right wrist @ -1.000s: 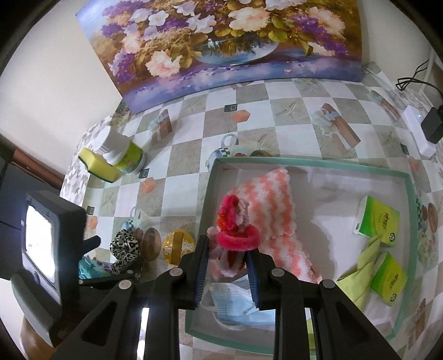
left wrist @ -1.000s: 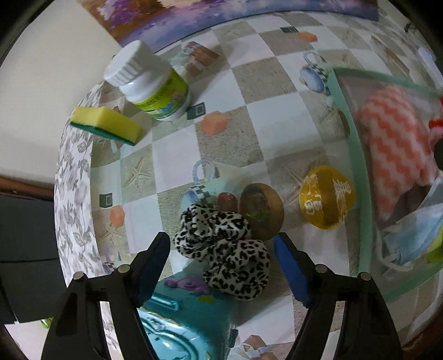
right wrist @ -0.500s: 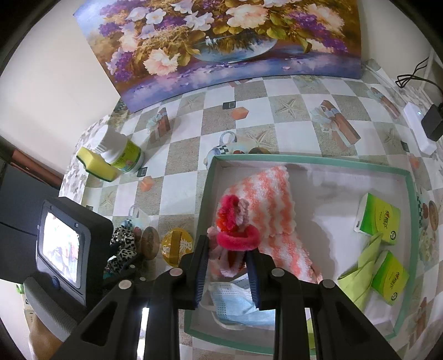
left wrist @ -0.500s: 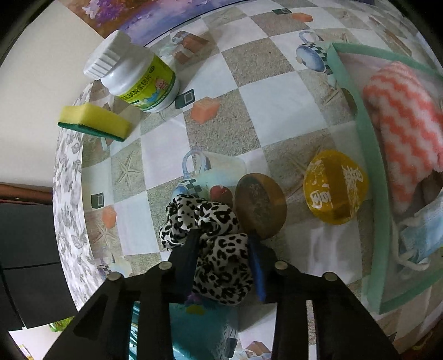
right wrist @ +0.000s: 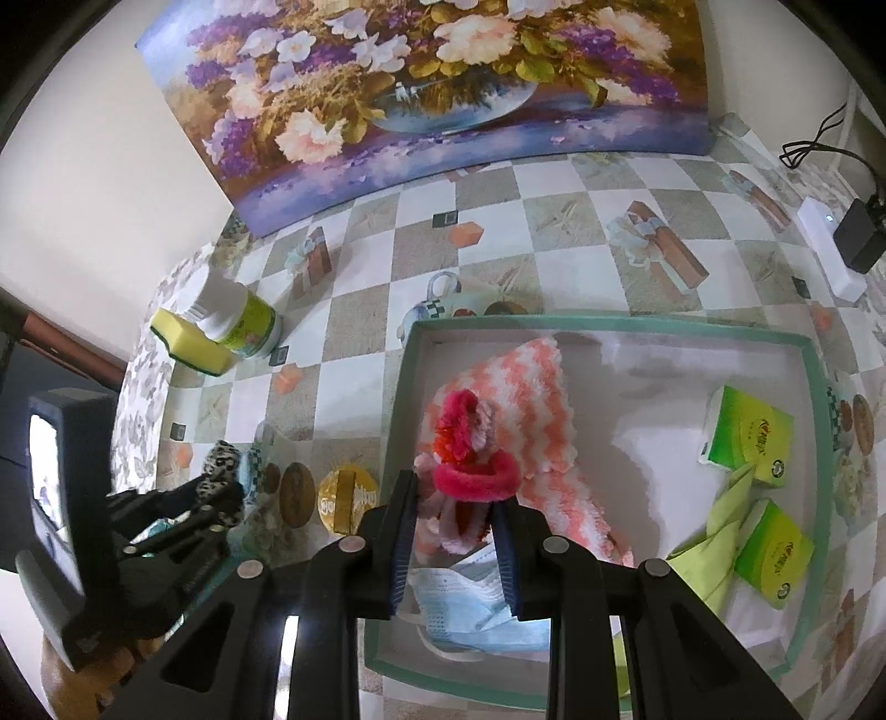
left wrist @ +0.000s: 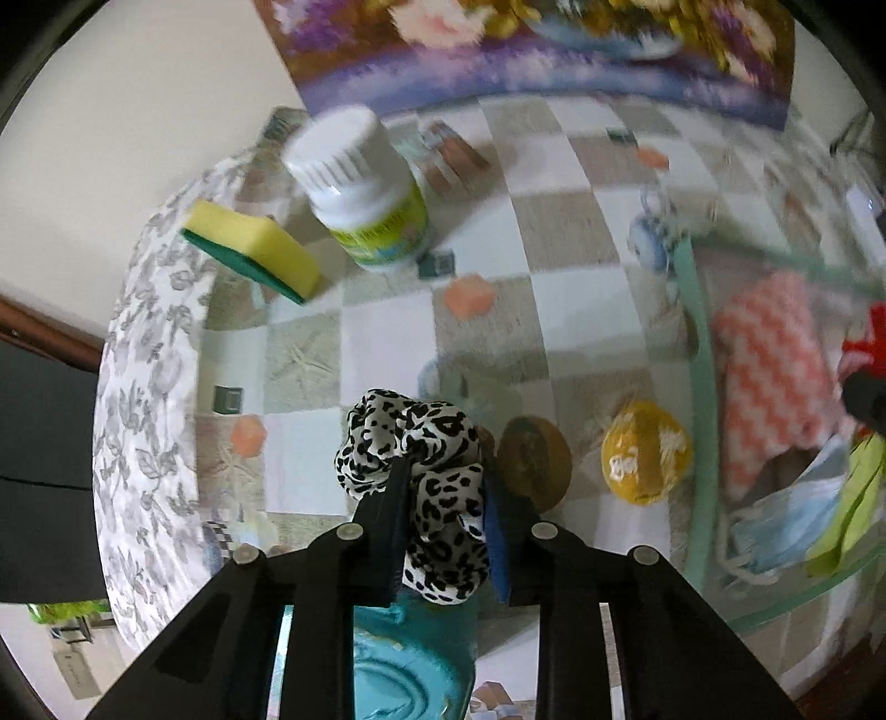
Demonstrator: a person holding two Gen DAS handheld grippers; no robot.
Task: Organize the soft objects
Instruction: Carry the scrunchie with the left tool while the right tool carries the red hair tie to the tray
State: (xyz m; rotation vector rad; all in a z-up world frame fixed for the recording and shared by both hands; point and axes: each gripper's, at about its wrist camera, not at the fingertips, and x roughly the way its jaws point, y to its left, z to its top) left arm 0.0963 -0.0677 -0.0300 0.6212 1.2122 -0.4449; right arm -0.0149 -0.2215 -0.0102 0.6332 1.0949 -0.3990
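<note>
jaws of left tool (left wrist: 443,501) closing on leopard scrunchie (left wrist: 412,443); right tool (right wrist: 454,531) pinches pink scrunchie (right wrist: 473,479).

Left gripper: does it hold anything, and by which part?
The left gripper, its jaws closing, pinches the leopard scrunchie across one side of its ring.

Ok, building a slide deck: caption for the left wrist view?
Left gripper closing on a leopard-print scrunchie beside the green tray.

Flower painting (left wrist: 531,50) motion-blurred; face mask (right wrist: 470,603) partly hidden behind right gripper (right wrist: 455,545).
</note>
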